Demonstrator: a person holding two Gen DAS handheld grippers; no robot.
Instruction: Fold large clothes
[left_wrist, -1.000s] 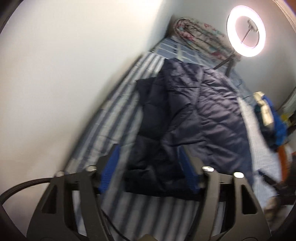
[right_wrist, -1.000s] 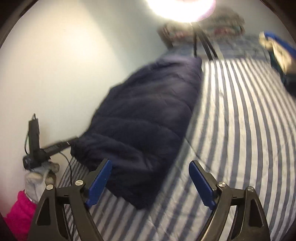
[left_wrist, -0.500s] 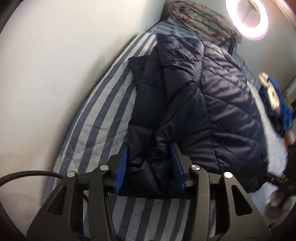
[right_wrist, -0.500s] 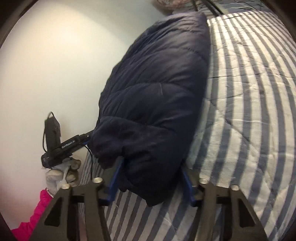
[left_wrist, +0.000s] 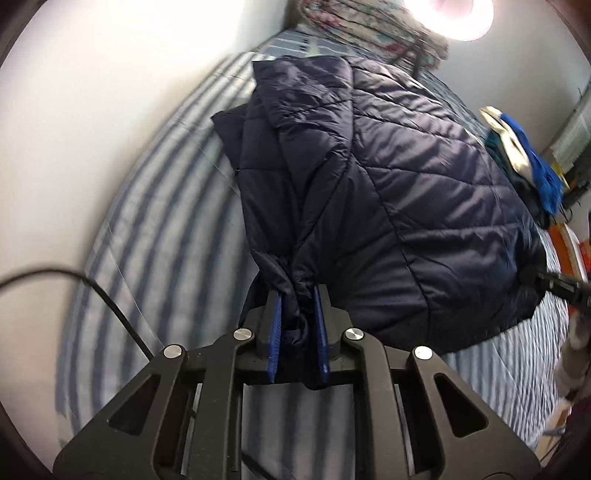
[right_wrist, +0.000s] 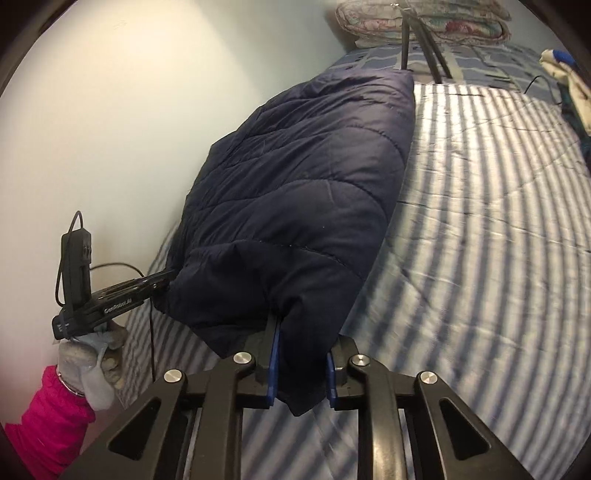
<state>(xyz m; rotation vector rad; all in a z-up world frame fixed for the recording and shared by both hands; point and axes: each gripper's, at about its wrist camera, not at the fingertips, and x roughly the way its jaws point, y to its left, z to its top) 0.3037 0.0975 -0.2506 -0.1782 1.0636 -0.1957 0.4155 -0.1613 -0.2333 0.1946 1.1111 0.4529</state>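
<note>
Two grippers are each clamped on the near hem of the navy quilted jacket (left_wrist: 388, 177). We see the left gripper (left_wrist: 297, 328) with its blue pads (left_wrist: 275, 332) pressed together on a bunched corner of fabric, and the right gripper (right_wrist: 301, 363) pinching a thicker fold at the opposite corner of the same hem. We locate the jacket on the striped bed cover (right_wrist: 480, 229), lying lengthwise along the bed's wall-side edge, its far end reaching toward the folded floral quilt (right_wrist: 424, 22) at the far end of the bed. In the right wrist view, the gloved left hand (right_wrist: 92, 354) with a pink sleeve holds the left gripper's handle beside the near wall-side corner. A ring light (left_wrist: 458, 14) shines above the far end, its tripod legs (right_wrist: 424, 44) standing just beyond the jacket. A pile of clothes (left_wrist: 524, 155) lies at the bed's edge opposite the wall.
</note>
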